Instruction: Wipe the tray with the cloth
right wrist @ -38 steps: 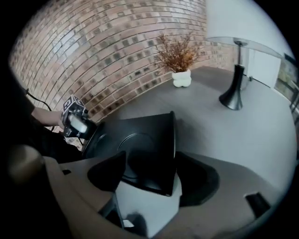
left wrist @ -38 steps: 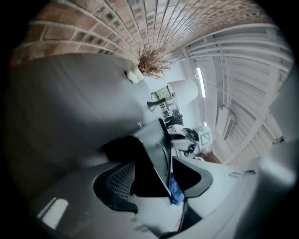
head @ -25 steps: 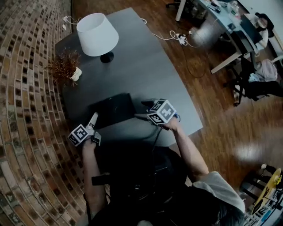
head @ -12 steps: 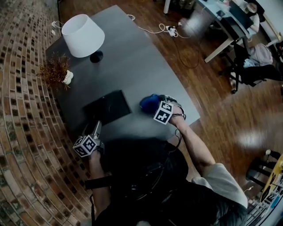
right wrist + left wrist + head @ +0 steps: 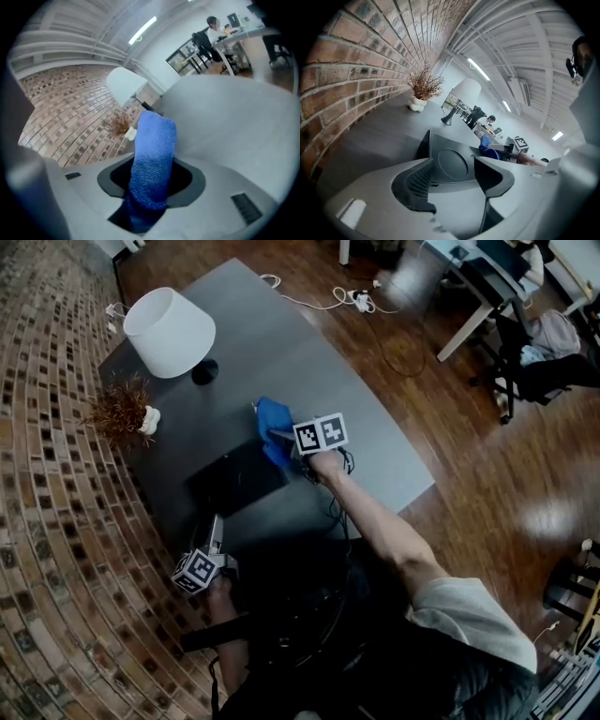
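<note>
Now pinching the blue cloth (image 5: 154, 150) in the right gripper (image 5: 152, 185), with both jaws closing in and pressing on its lower end. Sticking out past the jaws as a thick fuzzy roll in the right gripper view. From the head view, hanging by the far right corner of the black tray (image 5: 230, 482); cannot tell from there whether touching it.

Down at the near side, holding the left gripper (image 5: 452, 171) about half open, with nothing pinched. Pointing at the tray's near edge, with that edge just past the gap. Only in the left gripper view: a round dent in the tray's floor and a raised rim. Only in the head view: the whole tray as a flat dark square on the grey table (image 5: 309, 371), between the two grippers.

Further out on the table, a white lamp (image 5: 169, 332) and a dry spiky plant (image 5: 122, 409) in a small white pot, both well apart from the tray, next to the brick wall (image 5: 47, 502). Found in all three views. Beyond the table, only from the head view, a wood floor (image 5: 487, 474) with a white cord (image 5: 328, 304) on it. Far off in the two gripper views, a person (image 5: 205, 41) at a desk, under long ceiling lights (image 5: 480, 69).
</note>
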`<state>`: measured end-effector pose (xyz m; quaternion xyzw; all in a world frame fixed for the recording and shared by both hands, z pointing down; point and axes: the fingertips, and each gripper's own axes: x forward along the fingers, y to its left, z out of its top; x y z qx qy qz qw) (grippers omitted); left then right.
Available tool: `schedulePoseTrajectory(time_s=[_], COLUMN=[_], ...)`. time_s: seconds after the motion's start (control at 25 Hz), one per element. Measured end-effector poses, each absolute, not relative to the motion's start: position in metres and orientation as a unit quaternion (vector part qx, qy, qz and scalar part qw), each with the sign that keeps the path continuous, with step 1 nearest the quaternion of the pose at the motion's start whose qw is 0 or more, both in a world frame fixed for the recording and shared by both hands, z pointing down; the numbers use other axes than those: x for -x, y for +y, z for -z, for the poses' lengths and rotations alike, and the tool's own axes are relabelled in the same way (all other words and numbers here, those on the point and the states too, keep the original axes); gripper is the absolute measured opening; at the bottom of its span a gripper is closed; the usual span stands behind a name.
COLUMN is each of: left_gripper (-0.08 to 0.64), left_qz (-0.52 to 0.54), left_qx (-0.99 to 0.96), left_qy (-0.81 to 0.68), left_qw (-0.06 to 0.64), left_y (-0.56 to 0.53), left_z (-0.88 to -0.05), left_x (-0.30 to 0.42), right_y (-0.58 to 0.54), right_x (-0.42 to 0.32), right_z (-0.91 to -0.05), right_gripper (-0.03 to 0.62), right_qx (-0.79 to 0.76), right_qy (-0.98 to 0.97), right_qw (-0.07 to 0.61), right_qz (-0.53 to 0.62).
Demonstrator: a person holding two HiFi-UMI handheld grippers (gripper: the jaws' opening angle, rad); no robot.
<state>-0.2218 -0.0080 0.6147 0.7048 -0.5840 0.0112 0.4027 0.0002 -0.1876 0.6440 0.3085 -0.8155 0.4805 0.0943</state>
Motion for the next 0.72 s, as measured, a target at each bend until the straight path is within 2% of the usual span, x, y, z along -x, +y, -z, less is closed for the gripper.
schedulePoseTrajectory(time_s=[0.2,0.4,0.44,0.6,0.64,0.72], left_gripper=[0.275,0.27,0.269,0.27,0.268,0.268], left_qz=[-0.008,0.004,0.003,0.004,0.004,0.005], left_qx=[-0.707,-0.706,-0.707,-0.711,-0.713,-0.715], left_qy=[-0.579,-0.572,-0.57,-0.564,-0.563,-0.562], left_qw=[0.406,0.418,0.419,0.42,0.419,0.417], left_y=[0.001,0.002,0.002,0.0,0.0,0.002], left_z=[-0.612,-0.616,-0.617,-0.615,-0.614,-0.61], left_x=[0.215,0.212,0.211,0.204,0.202,0.2], right_y=[-0.124,-0.045,-0.055,-0.158,-0.178,-0.194], right_x=[0.008,-0.032,-0.04,-0.046,-0.04,-0.02], right_z=[-0.661,-0.688,-0.688,-0.667,-0.669,-0.683], right_gripper=[0.183,0.183,0.183,0.183,0.184,0.184], right_qx=[-0.234,-0.187,-0.213,-0.342,-0.355,-0.351], right_qy=[-0.821,-0.803,-0.802,-0.794,-0.792,-0.79], right_qw=[0.151,0.304,0.298,0.175,0.163,0.182], right_qz=[-0.499,-0.477,-0.472,-0.471,-0.469,-0.468])
